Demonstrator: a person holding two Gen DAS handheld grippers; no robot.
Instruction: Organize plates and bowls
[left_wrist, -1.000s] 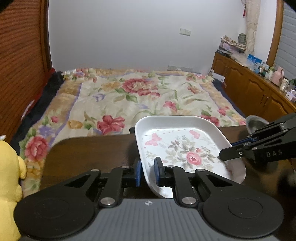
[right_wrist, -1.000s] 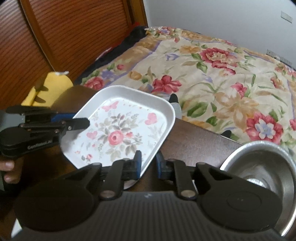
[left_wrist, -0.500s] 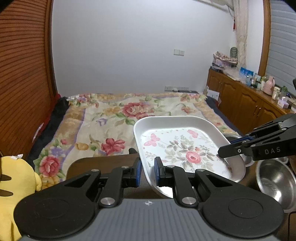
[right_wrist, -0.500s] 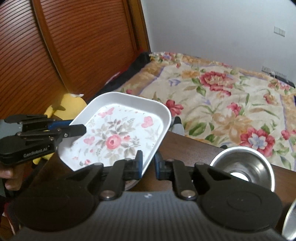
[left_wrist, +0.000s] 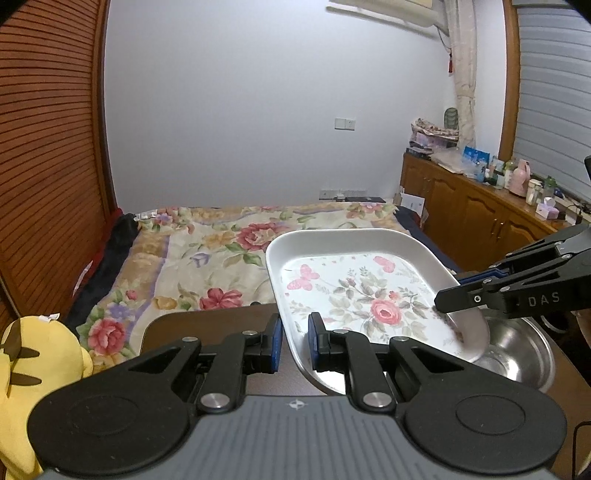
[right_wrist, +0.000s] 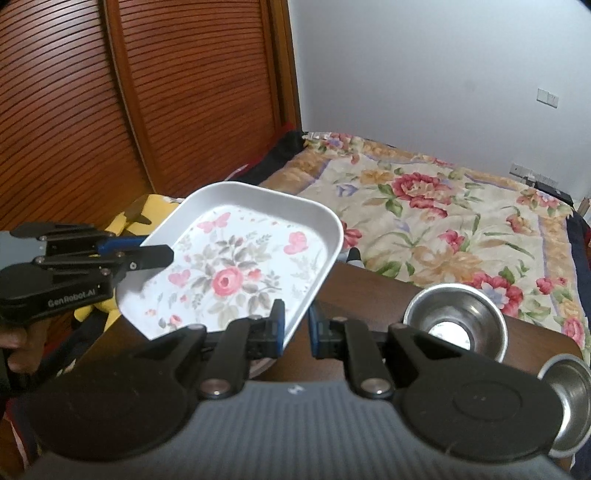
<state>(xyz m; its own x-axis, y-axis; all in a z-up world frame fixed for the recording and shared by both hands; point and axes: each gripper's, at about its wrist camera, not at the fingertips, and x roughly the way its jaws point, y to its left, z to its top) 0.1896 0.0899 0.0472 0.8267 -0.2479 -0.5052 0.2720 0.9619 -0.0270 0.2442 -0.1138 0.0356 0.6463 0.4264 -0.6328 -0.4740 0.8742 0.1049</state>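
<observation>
A white rectangular plate with a floral print (left_wrist: 362, 291) (right_wrist: 240, 273) is held in the air above the dark wooden table (left_wrist: 207, 328) (right_wrist: 373, 299). My left gripper (left_wrist: 295, 341) is shut on its near left rim. My right gripper (right_wrist: 295, 326) is shut on its opposite rim, and it also shows from the side in the left wrist view (left_wrist: 448, 297). A steel bowl (left_wrist: 517, 354) sits on the table under the plate's right end. In the right wrist view a steel bowl (right_wrist: 454, 319) stands on the table, and a second one (right_wrist: 569, 402) at the right edge.
A bed with a floral quilt (left_wrist: 221, 254) (right_wrist: 443, 221) lies beyond the table. A yellow plush toy (left_wrist: 33, 369) (right_wrist: 147, 210) sits at the left. A slatted wooden wardrobe (right_wrist: 166, 92) stands at the left, and a wooden sideboard with bottles (left_wrist: 487, 214) at the right.
Both grippers have lifted the plate up off the table together. The views now sit higher, and more of the room and the steel bowls shows.
</observation>
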